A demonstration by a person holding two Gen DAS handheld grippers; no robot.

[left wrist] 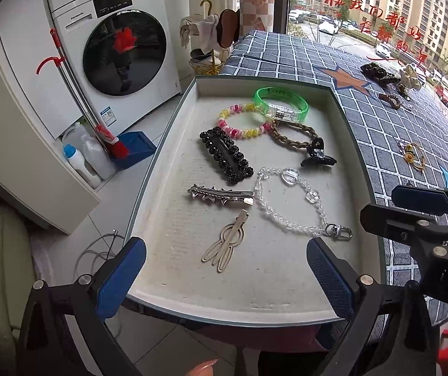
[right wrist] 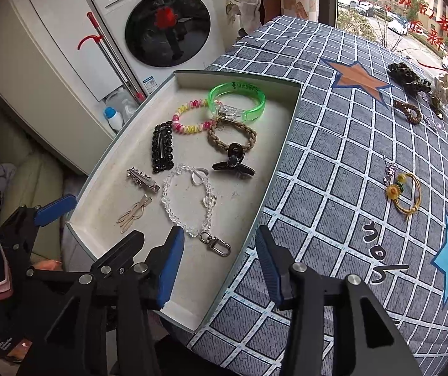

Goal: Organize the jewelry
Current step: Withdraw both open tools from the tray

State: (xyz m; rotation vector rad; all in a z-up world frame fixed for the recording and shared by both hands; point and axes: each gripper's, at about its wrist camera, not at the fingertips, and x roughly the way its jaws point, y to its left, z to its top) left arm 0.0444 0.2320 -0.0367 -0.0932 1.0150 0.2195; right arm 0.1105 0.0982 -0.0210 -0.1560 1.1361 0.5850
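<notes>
A shallow white tray lies on the checked tablecloth. It holds a green bangle, a pink-yellow coil tie, a braided tie with a black claw clip, a black beaded clip, a spiked silver clip, a flat metal clip and a clear bead bracelet. My left gripper is open and empty over the tray's near end. My right gripper is open and empty over the tray's right wall.
More pieces lie on the cloth to the right: a yellow flower bracelet, a brown coil tie, a dark scrunchie and a pale bow. A washing machine, broom and bottles stand left, off the table.
</notes>
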